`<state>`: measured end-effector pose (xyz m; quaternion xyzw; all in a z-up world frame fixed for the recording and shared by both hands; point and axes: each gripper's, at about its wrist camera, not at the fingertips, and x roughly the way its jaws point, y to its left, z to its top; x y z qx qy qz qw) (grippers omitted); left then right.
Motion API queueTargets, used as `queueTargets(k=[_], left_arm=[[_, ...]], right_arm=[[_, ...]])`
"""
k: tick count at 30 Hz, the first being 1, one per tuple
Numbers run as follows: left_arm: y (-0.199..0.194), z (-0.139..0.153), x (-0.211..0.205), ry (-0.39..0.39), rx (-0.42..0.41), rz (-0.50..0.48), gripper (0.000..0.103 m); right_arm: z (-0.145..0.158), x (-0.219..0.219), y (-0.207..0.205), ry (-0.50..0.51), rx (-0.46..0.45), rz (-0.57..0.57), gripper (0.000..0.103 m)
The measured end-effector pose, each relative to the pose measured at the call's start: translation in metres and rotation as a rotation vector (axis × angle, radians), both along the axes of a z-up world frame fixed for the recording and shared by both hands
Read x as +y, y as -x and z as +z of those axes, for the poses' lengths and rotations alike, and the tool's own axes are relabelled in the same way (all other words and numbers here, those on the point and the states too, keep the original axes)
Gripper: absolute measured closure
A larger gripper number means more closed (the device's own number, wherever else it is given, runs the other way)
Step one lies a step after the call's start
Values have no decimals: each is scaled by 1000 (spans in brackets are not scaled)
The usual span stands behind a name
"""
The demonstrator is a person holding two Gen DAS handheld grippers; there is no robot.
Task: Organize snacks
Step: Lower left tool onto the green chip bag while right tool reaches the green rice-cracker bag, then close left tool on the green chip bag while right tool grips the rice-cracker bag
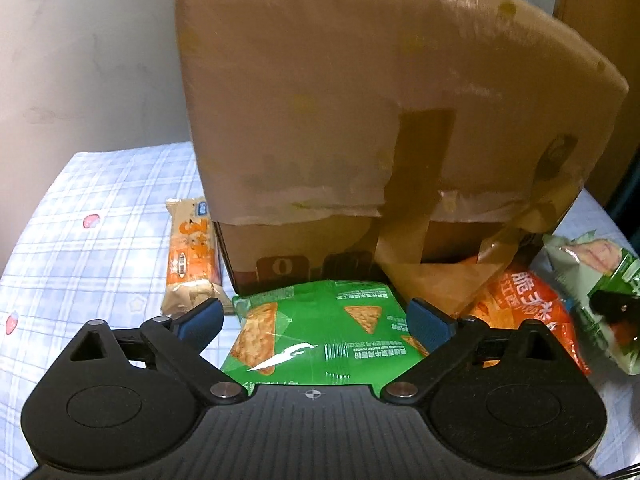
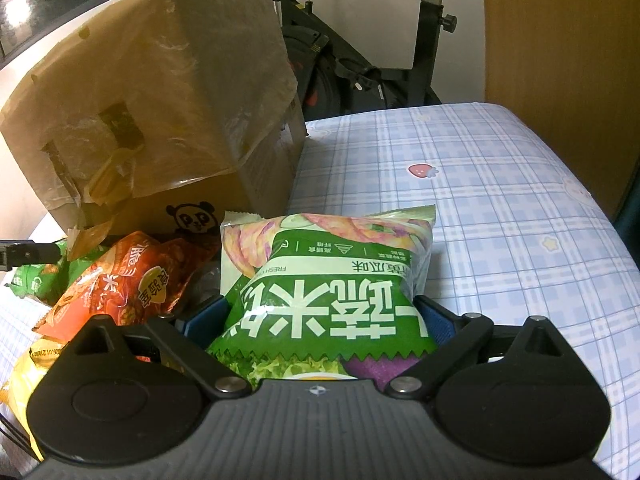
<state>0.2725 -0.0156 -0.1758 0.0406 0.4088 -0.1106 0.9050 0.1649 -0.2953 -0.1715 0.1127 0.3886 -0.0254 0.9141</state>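
A green tortilla-chip bag point(image 1: 320, 332) lies on the checked sheet in front of a cardboard box point(image 1: 300, 248). My left gripper point(image 1: 314, 316) is open, its blue pads on either side of that bag with a sliver of space on the left. In the right wrist view a green-and-white snack bag point(image 2: 320, 280) sits between the pads of my right gripper point(image 2: 322, 316). Both pads press into the bag's sides and pinch its waist. The same bag point(image 1: 592, 264) shows at the right edge of the left wrist view. An orange snack bag point(image 1: 520, 308) point(image 2: 120, 280) lies between the two green ones.
The box's tall taped flap point(image 1: 360, 100) point(image 2: 160, 80) stands up behind the snacks. An orange-and-beige cracker pack point(image 1: 192, 256) lies left of the box, a yellow bag point(image 2: 24, 380) at the near left. The blue checked sheet point(image 2: 480, 200) spreads right; an exercise bike point(image 2: 360, 60) stands beyond.
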Motion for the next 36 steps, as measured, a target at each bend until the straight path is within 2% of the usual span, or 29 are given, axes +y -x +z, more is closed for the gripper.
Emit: queueTargets(k=[4,11,14,16,21,36], left_arm=[[-5,-12,-9,-14,49,-14,1],[-6,-26,2,61,51,20,1],[-4,-29,4,79,37,6,9],[2,-27,8,81,10,-7,15],[19,-20,19,124,-28,7,23],[61,19,49,191,-150,93,23]], right_arm=[[0,1,0,1,-1,-2,4],[0,0,1,-1,-11,3,4],[0,1,-1,1,-8,0,4],[0,2,-1,2,-7,-4,4],[1,2,1,1,-16,-9,6],[18,12,16,23,-98,-2,11]])
